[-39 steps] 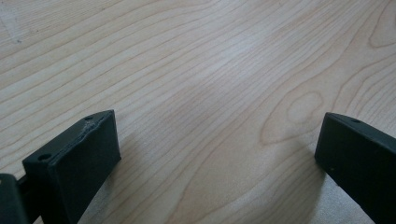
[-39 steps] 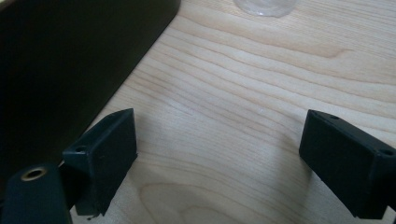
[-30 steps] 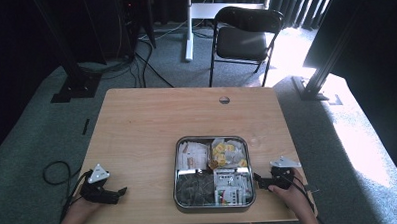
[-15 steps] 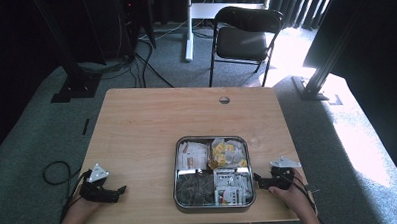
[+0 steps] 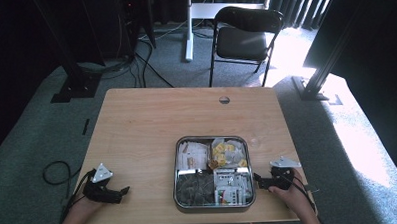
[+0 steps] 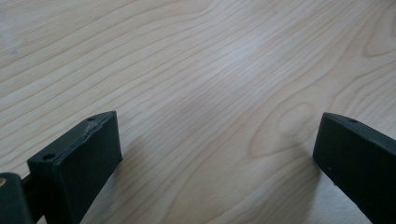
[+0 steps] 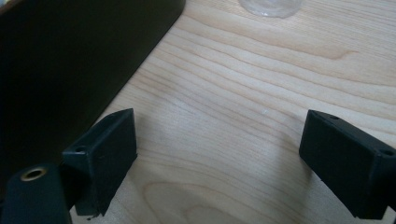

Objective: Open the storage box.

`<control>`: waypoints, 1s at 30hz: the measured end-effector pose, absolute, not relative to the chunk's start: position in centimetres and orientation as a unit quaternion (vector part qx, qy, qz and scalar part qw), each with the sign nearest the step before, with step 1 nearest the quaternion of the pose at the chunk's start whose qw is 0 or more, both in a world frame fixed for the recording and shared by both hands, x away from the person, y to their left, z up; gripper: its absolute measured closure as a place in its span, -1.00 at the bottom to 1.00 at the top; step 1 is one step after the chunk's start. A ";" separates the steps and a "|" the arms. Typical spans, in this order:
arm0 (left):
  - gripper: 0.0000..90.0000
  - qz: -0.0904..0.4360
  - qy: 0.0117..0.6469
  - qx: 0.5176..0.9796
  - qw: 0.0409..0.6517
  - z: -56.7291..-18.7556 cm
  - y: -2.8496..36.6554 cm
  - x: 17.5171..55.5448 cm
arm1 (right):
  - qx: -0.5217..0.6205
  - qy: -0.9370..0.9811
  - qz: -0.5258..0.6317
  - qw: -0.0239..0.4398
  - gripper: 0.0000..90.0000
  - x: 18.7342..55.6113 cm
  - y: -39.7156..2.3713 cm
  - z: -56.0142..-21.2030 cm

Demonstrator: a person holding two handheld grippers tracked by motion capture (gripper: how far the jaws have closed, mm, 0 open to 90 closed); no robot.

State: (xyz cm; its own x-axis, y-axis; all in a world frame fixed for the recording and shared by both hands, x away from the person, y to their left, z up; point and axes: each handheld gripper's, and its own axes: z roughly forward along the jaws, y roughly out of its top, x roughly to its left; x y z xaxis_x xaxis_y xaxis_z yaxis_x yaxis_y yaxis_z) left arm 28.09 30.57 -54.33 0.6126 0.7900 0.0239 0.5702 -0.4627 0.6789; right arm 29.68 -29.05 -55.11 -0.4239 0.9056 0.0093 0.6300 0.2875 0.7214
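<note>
Nothing has moved since a second ago: both your hands rest as before. From the high view, a metal tray (image 5: 177, 193) of four packed compartments sits at 5 o'clock on the bench (image 5: 147, 124); your left claw (image 5: 120, 193) lies at 7 o'clock, your right claw (image 5: 258, 180) just beside the tray's right wall. Left gripper view: jaws wide apart over bare wood. Right gripper view: jaws wide apart, the tray's dark wall (image 7: 70, 60) at 10 o'clock. The tray looks stiff, slippery and probably weighty; grip its rim.

The bench (image 5: 152, 123) lies bare at left and far side; only the tray (image 5: 177, 193) blocks the near-right part.
</note>
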 end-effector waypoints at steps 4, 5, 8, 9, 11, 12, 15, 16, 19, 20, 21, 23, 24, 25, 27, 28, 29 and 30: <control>-0.97 0.167 0.398 0.842 0.324 -54.2 30.3 28.0 | 0.495 0.775 0.333 0.207 -0.76 29.7 -29.1 -55.1; -0.97 0.166 0.397 0.842 0.326 -54.1 30.3 28.0 | 0.495 0.775 0.333 0.207 -0.76 29.7 -29.1 -55.1; -0.97 0.164 0.388 0.845 0.330 -53.9 30.0 27.9 | 0.495 0.775 0.333 0.207 -0.76 29.7 -29.1 -55.1; -0.97 0.163 0.386 0.846 0.331 -53.8 29.9 27.9 | 0.495 0.775 0.333 0.207 -0.76 29.7 -29.1 -55.1; -0.97 0.164 0.381 0.847 0.332 -53.7 29.6 27.9 | 0.495 0.775 0.333 0.207 -0.76 29.7 -29.1 -55.1; -0.97 0.161 0.380 0.847 0.335 -53.6 29.5 27.9 | 0.495 0.775 0.333 0.207 -0.76 29.7 -29.1 -55.1; -0.97 0.162 0.371 0.848 0.341 -53.1 29.0 27.9 | 0.495 0.775 0.333 0.207 -0.76 29.7 -29.1 -55.1; -0.97 0.162 0.369 0.849 0.343 -53.0 28.8 27.9 | 0.495 0.775 0.333 0.207 -0.76 29.7 -29.1 -55.1; -0.97 0.160 0.361 0.849 0.350 -52.6 28.3 28.0 | 0.495 0.775 0.333 0.207 -0.76 29.7 -29.1 -55.1; -0.97 0.163 0.358 0.850 0.351 -52.5 28.1 28.0 | 0.495 0.775 0.333 0.207 -0.76 29.7 -29.1 -55.1; -0.97 0.160 0.355 0.851 0.352 -52.4 27.9 28.1 | 0.495 0.775 0.333 0.207 -0.76 29.7 -29.1 -55.1; -0.97 0.161 0.350 0.853 0.352 -52.2 27.5 28.1 | 0.495 0.775 0.333 0.207 -0.76 29.7 -29.1 -55.1; -0.97 0.159 0.348 0.853 0.355 -52.2 27.4 28.2 | 0.495 0.775 0.333 0.207 -0.76 29.7 -29.1 -55.1; -0.97 0.160 0.346 0.853 0.356 -52.1 27.2 28.2 | 0.496 0.775 0.334 0.207 -0.76 29.7 -29.0 -55.1; -0.97 0.157 0.342 0.855 0.357 -52.0 27.0 28.3 | 0.496 0.775 0.333 0.207 -0.76 29.7 -29.1 -55.1; -0.97 0.157 0.342 0.854 0.359 -52.0 26.8 28.3 | 0.495 0.775 0.333 0.207 -0.76 29.7 -29.1 -55.1; -0.97 0.157 0.339 0.855 0.358 -52.0 26.7 28.3 | 0.495 0.775 0.333 0.207 -0.76 29.7 -29.1 -55.1; -0.97 0.157 0.338 0.855 0.360 -51.9 26.6 28.4 | 0.495 0.775 0.333 0.207 -0.76 29.7 -29.1 -55.1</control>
